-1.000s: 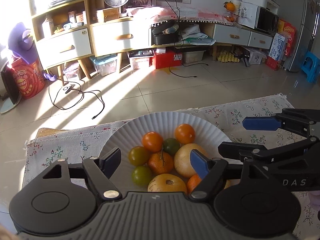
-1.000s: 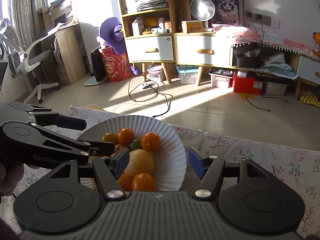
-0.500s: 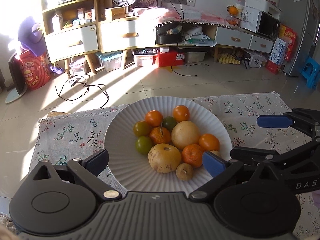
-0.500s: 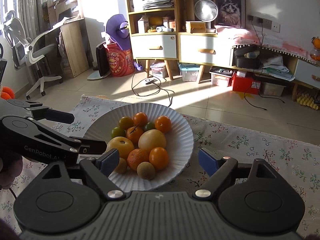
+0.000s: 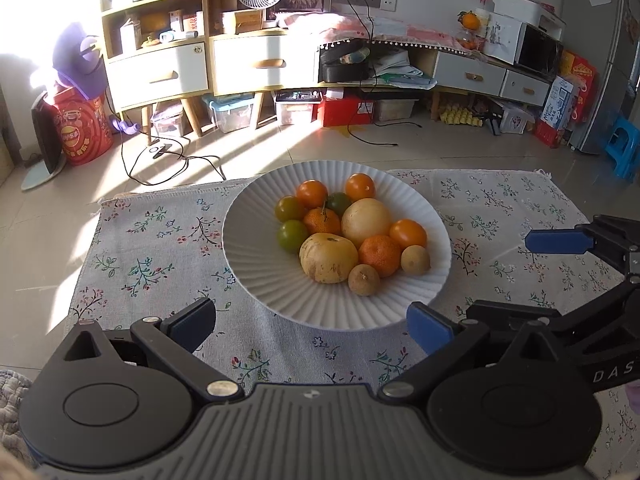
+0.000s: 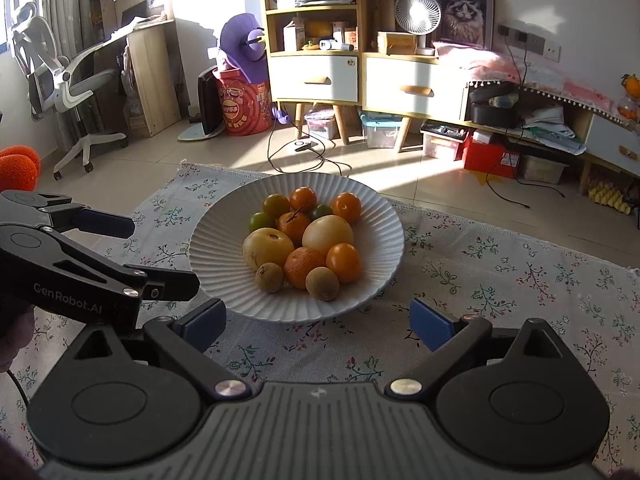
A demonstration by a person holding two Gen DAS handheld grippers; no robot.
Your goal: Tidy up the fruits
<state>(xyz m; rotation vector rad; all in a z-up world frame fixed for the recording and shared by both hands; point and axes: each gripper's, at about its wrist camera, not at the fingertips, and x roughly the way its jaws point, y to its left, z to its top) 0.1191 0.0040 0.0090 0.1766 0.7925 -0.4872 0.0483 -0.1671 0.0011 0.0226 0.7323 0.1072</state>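
Note:
A white ribbed plate (image 5: 256, 256) (image 6: 380, 208) stands on the flowered cloth (image 5: 152, 248) and holds several fruits: two big yellow ones (image 5: 328, 258), orange tangerines (image 5: 379, 255), green ones (image 5: 292, 234) and small brown ones (image 5: 363, 279). My left gripper (image 5: 310, 322) is open just short of the plate's near rim, nothing between its fingers. My right gripper (image 6: 316, 320) is likewise near the plate's front edge; its jaws are still opening and hold nothing. Each gripper shows in the other's view, the right gripper (image 5: 516, 276) at right, the left gripper (image 6: 160, 258) at left.
The cloth (image 6: 520, 280) covers a low table with tiled floor beyond. Cables (image 5: 168, 160) lie on the floor. Cabinets with drawers (image 5: 248, 64) and storage boxes line the far wall. An office chair (image 6: 68, 92) stands at far left in the right wrist view.
Both grippers have drawn back from over the plate toward its near edge and their jaws have spread wider. The whole plate of fruit now shows ahead of the fingertips.

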